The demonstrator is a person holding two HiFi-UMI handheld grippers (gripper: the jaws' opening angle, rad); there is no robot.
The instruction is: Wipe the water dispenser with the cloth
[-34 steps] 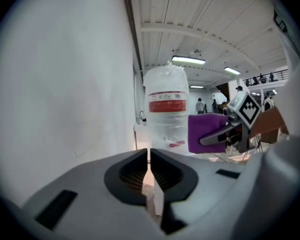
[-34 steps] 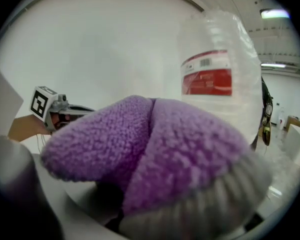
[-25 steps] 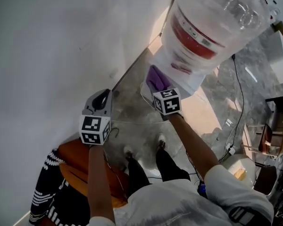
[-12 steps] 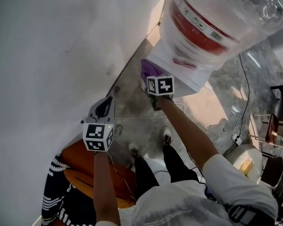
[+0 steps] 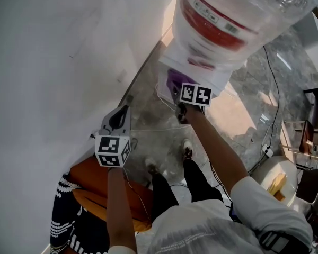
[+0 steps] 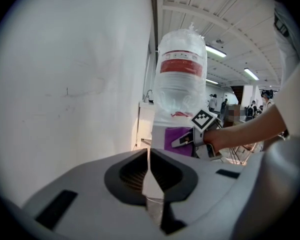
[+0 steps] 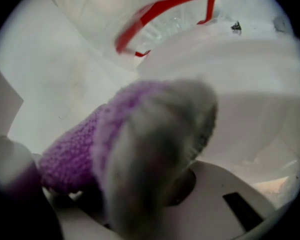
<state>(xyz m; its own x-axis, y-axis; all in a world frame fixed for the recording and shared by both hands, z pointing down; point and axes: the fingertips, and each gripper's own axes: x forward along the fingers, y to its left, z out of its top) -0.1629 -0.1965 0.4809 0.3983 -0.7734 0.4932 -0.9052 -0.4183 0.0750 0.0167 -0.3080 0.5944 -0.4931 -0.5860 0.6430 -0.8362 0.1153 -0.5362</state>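
- Your right gripper (image 5: 176,92) is clamped on the purple cloth (image 7: 70,154), which bulges out ahead of its jaws.
- Just beyond those jaws, the cloth lies against the white front of the water dispenser (image 7: 250,94).
- Your left gripper (image 6: 150,173) has its jaws together on nothing, and the dispenser stands well ahead of them.

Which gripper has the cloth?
The right gripper, jaws shut on the purple cloth against the water dispenser. The left gripper is by the wall, jaws together, empty.
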